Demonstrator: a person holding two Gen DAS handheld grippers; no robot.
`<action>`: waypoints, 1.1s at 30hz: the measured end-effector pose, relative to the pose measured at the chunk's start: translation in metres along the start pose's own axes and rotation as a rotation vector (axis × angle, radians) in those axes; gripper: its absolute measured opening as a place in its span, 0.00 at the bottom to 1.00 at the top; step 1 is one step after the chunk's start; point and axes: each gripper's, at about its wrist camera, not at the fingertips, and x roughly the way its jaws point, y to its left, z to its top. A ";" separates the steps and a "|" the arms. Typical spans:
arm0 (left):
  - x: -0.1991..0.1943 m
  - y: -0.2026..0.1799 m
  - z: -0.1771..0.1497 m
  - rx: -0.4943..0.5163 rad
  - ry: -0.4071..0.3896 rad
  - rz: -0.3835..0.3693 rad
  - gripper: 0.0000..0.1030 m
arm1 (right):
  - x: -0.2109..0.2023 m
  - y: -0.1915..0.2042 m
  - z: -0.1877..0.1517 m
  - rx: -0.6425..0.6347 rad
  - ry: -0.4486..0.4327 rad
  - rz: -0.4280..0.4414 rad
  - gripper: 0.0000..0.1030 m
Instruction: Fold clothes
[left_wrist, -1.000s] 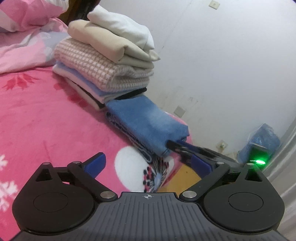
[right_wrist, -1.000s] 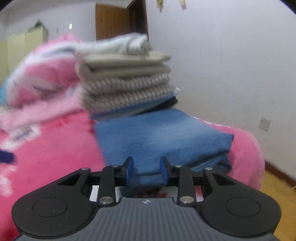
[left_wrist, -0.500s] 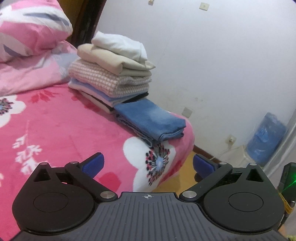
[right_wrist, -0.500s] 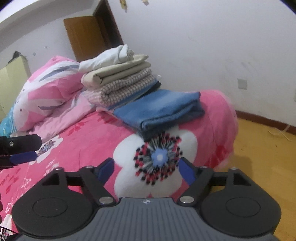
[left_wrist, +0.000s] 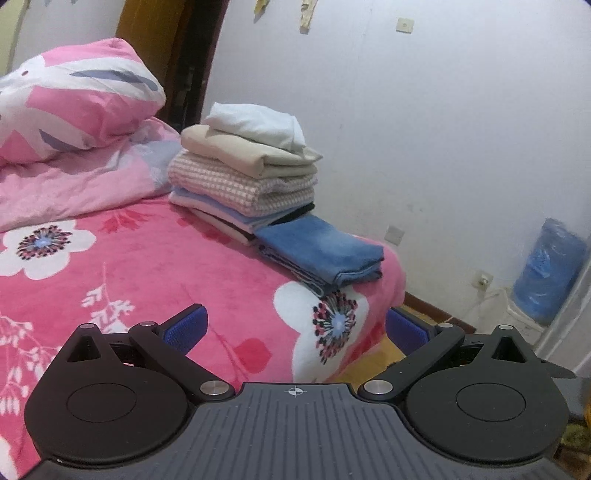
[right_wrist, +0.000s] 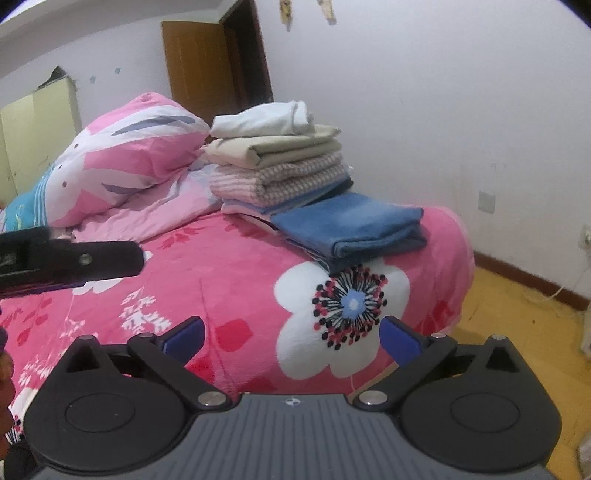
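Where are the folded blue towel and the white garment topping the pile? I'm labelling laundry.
folded blue towel (right_wrist: 351, 221), right wrist view, middle of its top face.
white garment (left_wrist: 258, 123), left wrist view, centre of its top fold.

We see a bright pink blanket (right_wrist: 229, 273) printed with white flowers that have dotted red, black and blue centres. On it lies a folded blue cloth (right_wrist: 351, 229). The stack (left_wrist: 251, 177) beside it shows, from the top, white, beige, pink-and-white check, pale blue and black layers. The pillow (left_wrist: 74, 99) is pink and white with grey-blue streaks. Each tool (left_wrist: 295, 328) (right_wrist: 291, 334) is black with blue pads. The wall (right_wrist: 443, 92) is white, the door (right_wrist: 207, 62) brown, the floor (right_wrist: 517, 332) yellow.
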 end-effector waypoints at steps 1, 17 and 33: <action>-0.002 0.000 0.002 -0.002 -0.003 0.001 1.00 | -0.002 0.003 0.001 -0.007 -0.003 -0.001 1.00; -0.007 -0.010 0.015 0.098 -0.023 0.050 1.00 | 0.003 0.018 0.025 0.026 0.001 -0.101 1.00; 0.005 0.012 0.006 0.084 0.011 0.160 1.00 | 0.017 0.043 0.017 -0.034 0.045 -0.265 1.00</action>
